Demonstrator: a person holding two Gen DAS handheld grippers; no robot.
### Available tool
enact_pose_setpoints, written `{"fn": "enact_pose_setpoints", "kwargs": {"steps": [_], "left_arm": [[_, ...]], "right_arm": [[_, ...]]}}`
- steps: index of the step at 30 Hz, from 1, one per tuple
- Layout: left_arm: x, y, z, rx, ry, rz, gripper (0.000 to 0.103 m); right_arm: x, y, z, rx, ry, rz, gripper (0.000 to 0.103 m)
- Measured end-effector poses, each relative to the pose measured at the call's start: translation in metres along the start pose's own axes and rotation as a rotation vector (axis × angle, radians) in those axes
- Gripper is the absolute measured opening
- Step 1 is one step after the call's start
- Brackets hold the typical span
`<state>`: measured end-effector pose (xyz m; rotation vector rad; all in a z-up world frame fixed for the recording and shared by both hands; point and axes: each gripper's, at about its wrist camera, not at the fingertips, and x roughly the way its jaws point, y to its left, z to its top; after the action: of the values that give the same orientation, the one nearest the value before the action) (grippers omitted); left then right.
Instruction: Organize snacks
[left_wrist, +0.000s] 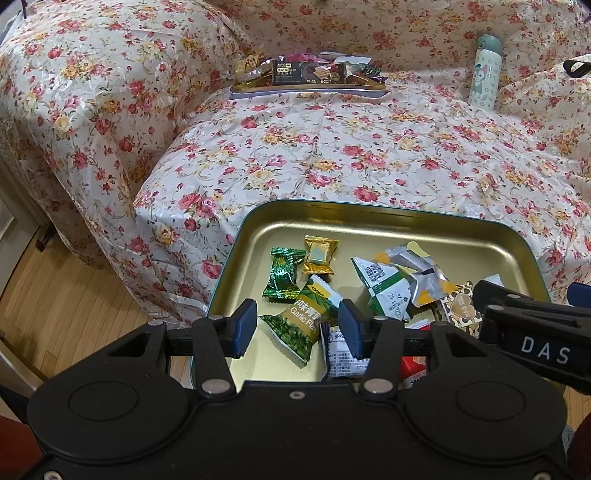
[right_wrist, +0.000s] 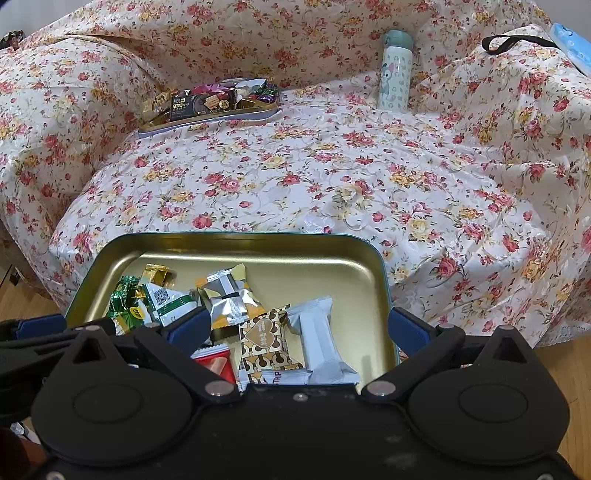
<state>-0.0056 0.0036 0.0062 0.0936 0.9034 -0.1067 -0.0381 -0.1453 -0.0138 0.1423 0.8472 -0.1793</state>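
Your left gripper (left_wrist: 297, 326) hangs over the near end of the gold tin (left_wrist: 258, 236), fingers about half apart and holding nothing, with the garlic-flavour green packet (left_wrist: 301, 325) lying flat between them, its long axis running from near left to far right. Your right gripper (right_wrist: 299, 328) has its fingers spread wide and empty, straddling the heart-patterned packet (right_wrist: 264, 341) and the grey bar (right_wrist: 319, 339), whose long axis points away from you. The tin sits at the near edge of the flowered sofa (right_wrist: 332, 177); a second tin of snacks (right_wrist: 210, 99) and a pale green bottle (right_wrist: 395, 70) stand well apart at the back
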Motion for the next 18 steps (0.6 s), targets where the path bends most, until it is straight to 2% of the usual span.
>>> {"fn": "enact_pose_setpoints", "kwargs": {"steps": [18], "left_arm": [[-0.0003,0.0005,0.0001,0.000,0.001,-0.001,0.057]], "right_arm": [[0.0004,0.0026,-0.0010,0.000,0.001,-0.001,0.103]]}}
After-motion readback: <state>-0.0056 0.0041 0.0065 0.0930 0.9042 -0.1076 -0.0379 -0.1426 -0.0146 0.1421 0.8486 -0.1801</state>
